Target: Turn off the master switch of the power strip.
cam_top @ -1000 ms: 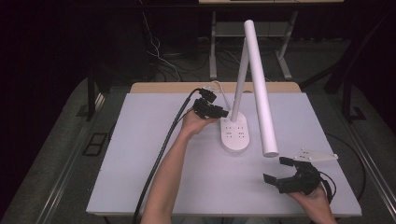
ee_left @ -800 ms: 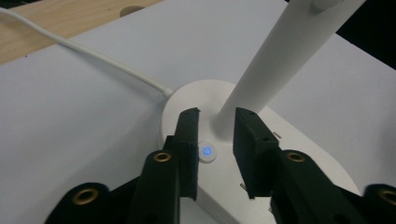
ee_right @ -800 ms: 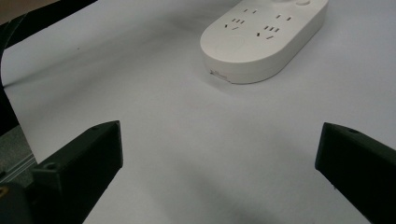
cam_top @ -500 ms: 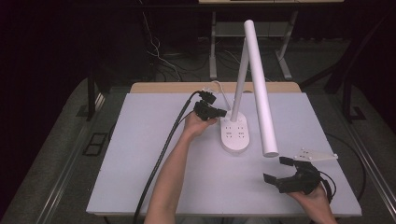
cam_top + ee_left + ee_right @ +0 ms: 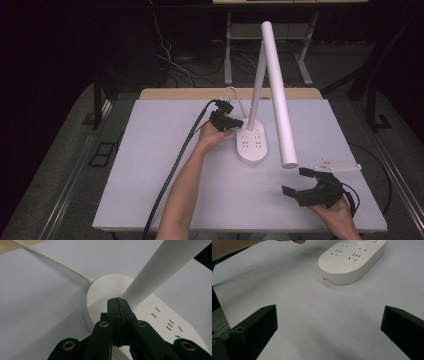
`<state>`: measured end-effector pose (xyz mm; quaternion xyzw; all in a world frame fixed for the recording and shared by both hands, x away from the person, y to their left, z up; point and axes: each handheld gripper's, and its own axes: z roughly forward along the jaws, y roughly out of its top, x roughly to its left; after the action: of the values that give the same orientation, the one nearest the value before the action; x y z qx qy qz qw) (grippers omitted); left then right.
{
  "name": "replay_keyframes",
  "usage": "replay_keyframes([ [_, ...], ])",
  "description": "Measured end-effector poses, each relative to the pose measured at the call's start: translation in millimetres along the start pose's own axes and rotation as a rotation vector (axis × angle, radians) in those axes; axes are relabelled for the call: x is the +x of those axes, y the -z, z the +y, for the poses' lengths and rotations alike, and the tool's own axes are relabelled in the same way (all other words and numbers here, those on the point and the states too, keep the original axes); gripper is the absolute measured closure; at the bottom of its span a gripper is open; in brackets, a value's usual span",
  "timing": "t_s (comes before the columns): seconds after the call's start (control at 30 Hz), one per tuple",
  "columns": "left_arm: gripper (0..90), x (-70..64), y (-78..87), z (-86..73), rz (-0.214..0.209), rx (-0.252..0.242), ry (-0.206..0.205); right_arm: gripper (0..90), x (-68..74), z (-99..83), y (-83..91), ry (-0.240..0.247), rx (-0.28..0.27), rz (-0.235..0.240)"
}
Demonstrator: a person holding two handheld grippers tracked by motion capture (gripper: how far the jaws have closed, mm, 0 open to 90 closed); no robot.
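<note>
Lab or recording studio, not a home; pale grey tabletop (image 5: 150,165) on a wooden desk edge (image 5: 175,93), dark curtained surround; loose cables (image 5: 167,55) on the grey carpet beyond the tabletop's far edge; metal desk legs (image 5: 228,55) behind; floor rails along both sides.

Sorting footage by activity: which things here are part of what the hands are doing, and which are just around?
In use:
white desk lamp with socket base
left claw, shut at the lamp's base
right claw, open, apart

Just around:
white lamp cord
pale grey table
</note>
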<state>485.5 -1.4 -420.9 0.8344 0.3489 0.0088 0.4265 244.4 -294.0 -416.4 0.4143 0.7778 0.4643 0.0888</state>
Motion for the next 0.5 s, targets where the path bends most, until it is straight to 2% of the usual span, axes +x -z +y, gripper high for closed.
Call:
replay_keyframes([
  [0.2,89.8,-1.2,-4.5,-1.7,-0.001,0.009,-0.008,0.3,-0.4,0.0,0.0,0.0,0.002,-0.004],
  [0.27,89.8,-1.1,-6.5,-2.6,0.002,0.007,0.001,0.3,-0.5,0.1,0.1,0.0,0.002,-0.004],
  [0.37,89.8,-0.3,-7.0,-3.4,-0.002,-0.005,0.014,0.3,-1.0,-0.1,0.5,0.001,0.001,-0.005],
  [0.43,89.8,0.3,-6.2,-4.7,0.0,-0.006,-0.006,0.3,-1.2,-0.1,0.6,0.003,0.001,-0.004],
  [0.5,89.9,1.3,-6.6,-6.9,-0.002,-0.028,0.011,0.3,-1.3,0.0,0.3,0.005,0.002,-0.004],
])
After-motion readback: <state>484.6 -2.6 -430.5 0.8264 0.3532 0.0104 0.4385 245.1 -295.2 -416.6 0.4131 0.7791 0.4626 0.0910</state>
